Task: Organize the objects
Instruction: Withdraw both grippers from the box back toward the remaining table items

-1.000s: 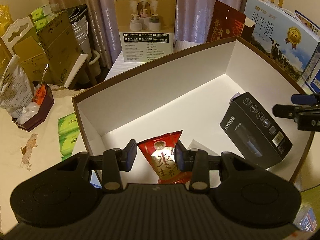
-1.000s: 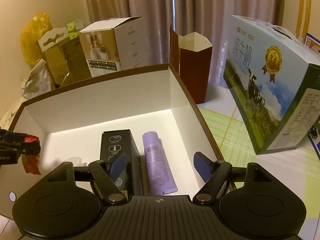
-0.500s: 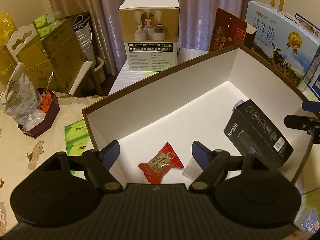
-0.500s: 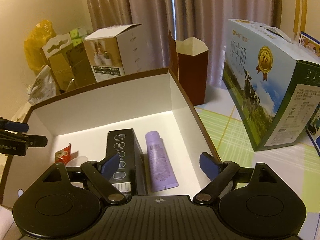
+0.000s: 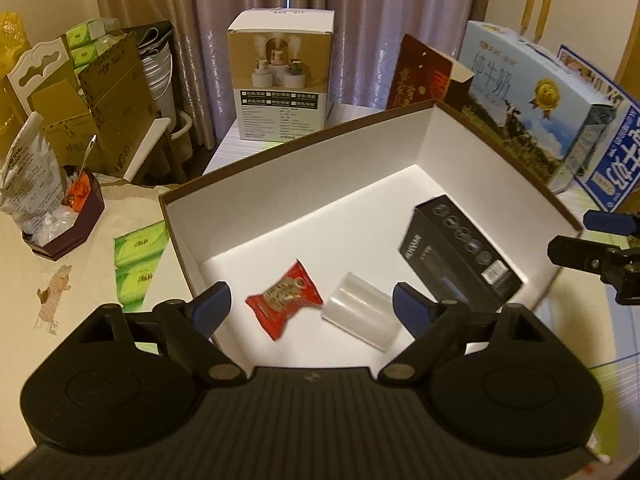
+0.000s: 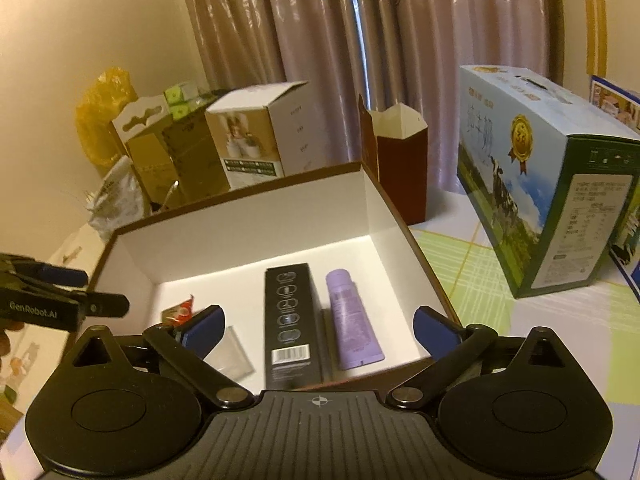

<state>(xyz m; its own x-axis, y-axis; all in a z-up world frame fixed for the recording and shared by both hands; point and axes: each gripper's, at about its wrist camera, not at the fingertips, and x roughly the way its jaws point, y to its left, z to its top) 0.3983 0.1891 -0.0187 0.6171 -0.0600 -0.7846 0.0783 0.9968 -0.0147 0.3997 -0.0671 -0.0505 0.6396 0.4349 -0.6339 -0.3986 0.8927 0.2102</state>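
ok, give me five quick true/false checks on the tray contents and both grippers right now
1. The red snack packet lies on the floor of the white tray. True.
2. The left gripper is shut on the packet. False: its fingers are spread and hold nothing.
3. The purple tube lies beside the black box in the tray. True.
4. The black box stands upright. False: it lies flat.
5. The right gripper holds the clear plastic cup. False: it is open and empty; the cup lies on its side in the tray.
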